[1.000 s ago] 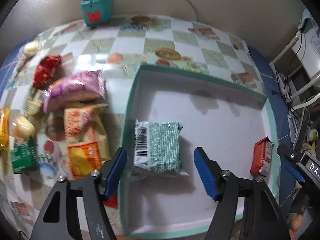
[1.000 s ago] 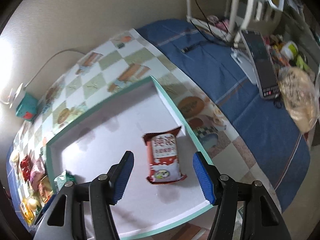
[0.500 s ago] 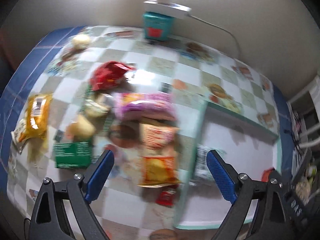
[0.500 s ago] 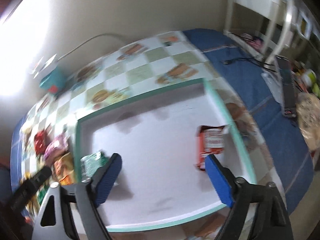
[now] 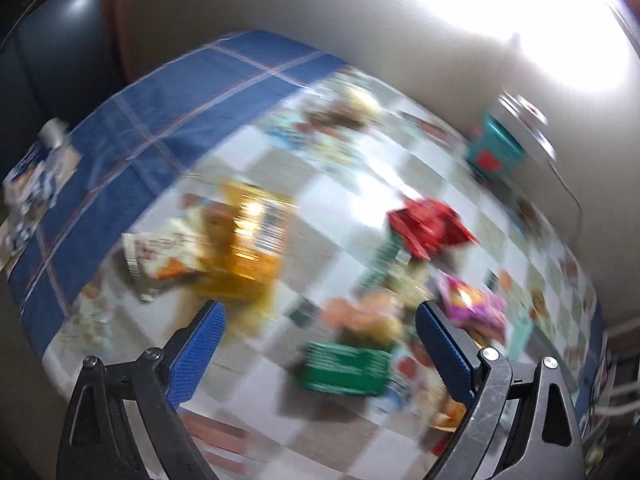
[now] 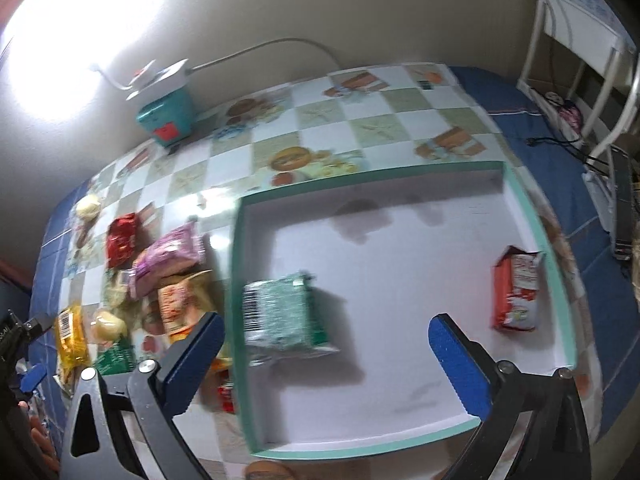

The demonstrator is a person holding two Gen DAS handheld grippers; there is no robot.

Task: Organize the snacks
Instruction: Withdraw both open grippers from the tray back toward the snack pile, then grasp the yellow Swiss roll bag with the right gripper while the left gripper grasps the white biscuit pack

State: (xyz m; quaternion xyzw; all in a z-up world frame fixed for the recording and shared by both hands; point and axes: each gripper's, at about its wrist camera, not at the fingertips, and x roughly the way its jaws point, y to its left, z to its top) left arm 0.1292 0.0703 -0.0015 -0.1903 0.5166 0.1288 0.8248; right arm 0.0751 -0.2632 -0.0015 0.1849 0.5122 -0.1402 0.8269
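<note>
**Checked table, one tray, two empty grippers**

A checked tablecloth (image 6: 316,128) printed with food pictures covers the table, over a blue cloth (image 5: 168,92), against a pale wall. A white tray with a teal rim (image 6: 240,280) holds a green packet (image 6: 284,316) at its left side and a red packet (image 6: 516,288) by its right wall. Left of the tray lie loose snacks: a purple bag (image 6: 170,258), a red bag (image 6: 122,238) and a yellow bag (image 6: 72,330). The right gripper (image 6: 326,340) hangs above the tray, jaws widening, nothing between them. The left gripper (image 5: 320,340) is over the blurred snack pile, jaws widening and empty.
</note>
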